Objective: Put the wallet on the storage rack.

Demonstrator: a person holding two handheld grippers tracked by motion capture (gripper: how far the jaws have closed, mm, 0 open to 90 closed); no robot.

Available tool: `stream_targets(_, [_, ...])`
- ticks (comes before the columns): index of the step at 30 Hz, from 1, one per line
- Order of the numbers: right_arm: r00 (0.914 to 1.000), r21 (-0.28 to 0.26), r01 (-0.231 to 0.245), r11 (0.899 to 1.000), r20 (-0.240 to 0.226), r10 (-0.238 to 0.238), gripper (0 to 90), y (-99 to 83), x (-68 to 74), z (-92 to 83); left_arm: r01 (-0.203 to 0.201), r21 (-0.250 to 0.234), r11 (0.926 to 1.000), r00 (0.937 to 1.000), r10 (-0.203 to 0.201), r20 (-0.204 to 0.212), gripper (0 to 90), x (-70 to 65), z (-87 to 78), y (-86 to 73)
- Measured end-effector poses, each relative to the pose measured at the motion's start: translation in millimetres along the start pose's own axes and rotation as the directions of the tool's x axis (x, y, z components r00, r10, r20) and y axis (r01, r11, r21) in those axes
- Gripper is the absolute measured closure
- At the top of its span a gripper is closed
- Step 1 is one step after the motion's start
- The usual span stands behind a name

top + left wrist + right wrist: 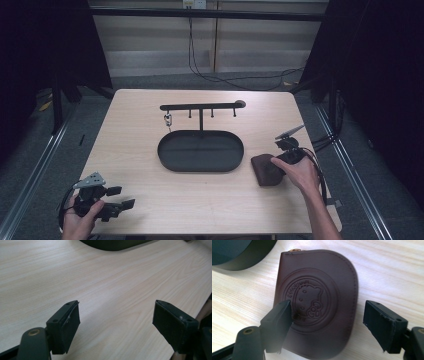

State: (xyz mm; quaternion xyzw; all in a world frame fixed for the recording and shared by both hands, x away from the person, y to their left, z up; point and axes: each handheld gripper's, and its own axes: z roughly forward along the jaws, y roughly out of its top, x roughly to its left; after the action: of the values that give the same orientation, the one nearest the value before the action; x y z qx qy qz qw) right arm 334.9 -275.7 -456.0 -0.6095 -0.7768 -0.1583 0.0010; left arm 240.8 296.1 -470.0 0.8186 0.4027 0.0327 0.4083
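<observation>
Right gripper [327, 326], jaws spread wide and gripping nothing, hangs directly over a brown leather coin pouch [317, 305] lying flat on the wooden table [150, 150], just right of the black oval tray [165, 157]. One jaw overlaps the pouch's embossed face; the other stands off its rounded edge, so its width lies across the jaws. Left gripper [122, 197], equally spread and empty, rests well apart at the near left corner.

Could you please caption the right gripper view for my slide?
Open right gripper poised over a brown embossed pouch lying beside the black tray.
</observation>
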Motion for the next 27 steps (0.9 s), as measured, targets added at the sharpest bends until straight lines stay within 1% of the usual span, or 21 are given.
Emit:
stream_targets(2, [1.0000, 0.009, 0.000, 1.000, -0.003, 0.000, 21.9, 1.1, 0.3, 2.5, -0.001, 0.000, 1.0000, 1.0000, 0.001, 0.006, 21.6, -0.5, 0.3, 0.2])
stream_targets(5, [0.9995, 0.021, -0.017, 1.000, -0.025, 0.018, 21.5, 2.7, -0.3, 4.5, 0.005, -0.002, 1.0000, 0.9999, -0.005, 0.011, 21.6, 0.3, -0.4, 0.0])
stream_targets(8, [0.9993, 0.027, -0.024, 0.999, -0.028, 0.025, 18.8, 3.1, -2.2, 6.0, 0.005, -0.008, 1.0000, 0.9999, -0.005, 0.016, 21.6, 0.5, -0.8, 0.0])
stream_targets(9, [0.9990, 0.035, -0.036, 0.999, -0.024, 0.037, 17.8, 3.5, -2.2, 7.0, 0.001, -0.008, 1.0000, 0.9999, -0.001, 0.015, 21.6, 0.6, -1.0, 0.1])
stream_targets(11, [0.9993, 0.038, -0.033, 0.999, -0.017, 0.034, 17.8, 4.2, -1.1, 7.8, 0.007, -0.010, 0.9999, 0.9998, -0.007, 0.016, 21.6, 0.5, -1.0, 0.1])
stream_targets(13, [0.9987, 0.049, -0.048, 0.998, -0.016, 0.049, 16.4, 4.6, -1.5, 8.8, 0.007, -0.010, 0.9999, 0.9998, -0.006, 0.018, 21.6, 0.7, -0.9, 0.1])
stream_targets(14, [0.9987, 0.049, -0.048, 0.998, -0.016, 0.049, 16.4, 4.6, -1.5, 8.8, 0.007, -0.010, 0.9999, 0.9998, -0.006, 0.018, 21.6, 0.7, -0.9, 0.1])
stream_targets(16, [0.9969, 0.069, -0.075, 0.995, -0.016, 0.077, 15.1, 5.8, -3.4, 10.8, 0.006, -0.011, 0.9999, 0.9998, -0.006, 0.018, 21.6, 0.7, -1.0, 0.2])
stream_targets(17, [0.9967, 0.071, -0.078, 0.994, -0.018, 0.079, 15.8, 6.0, -3.4, 10.9, 0.001, -0.009, 1.0000, 0.9998, -0.001, 0.018, 21.6, 1.1, -1.2, 0.3])
stream_targets(19, [0.9955, 0.077, -0.086, 0.993, -0.034, 0.089, 17.8, 6.3, -5.4, 11.7, 0.004, -0.009, 1.0000, 0.9998, -0.004, 0.021, 21.6, 1.1, -0.7, 0.5])
stream_targets(20, [0.9945, 0.081, -0.091, 0.993, -0.045, 0.095, 20.7, 6.4, -6.2, 11.9, 0.004, -0.009, 1.0000, 0.9998, -0.003, 0.021, 21.6, 1.0, -0.6, 0.6])
stream_targets(21, [0.9923, 0.084, -0.096, 0.992, -0.071, 0.102, 26.9, 6.6, -7.1, 11.5, 0.004, -0.008, 1.0000, 0.9998, -0.004, 0.022, 21.6, 0.9, -0.7, 0.6])
stream_targets(22, [0.9912, 0.081, -0.094, 0.992, -0.086, 0.101, 27.6, 6.7, -7.5, 10.9, 0.003, -0.009, 1.0000, 0.9997, -0.003, 0.023, 21.6, 1.0, -0.8, 0.7])
stream_targets(27, [0.9899, 0.094, -0.108, 0.990, -0.082, 0.115, 32.1, 7.5, -5.9, 9.1, 0.005, -0.007, 1.0000, 0.9998, -0.005, 0.020, 21.6, 1.4, -0.2, 0.9])
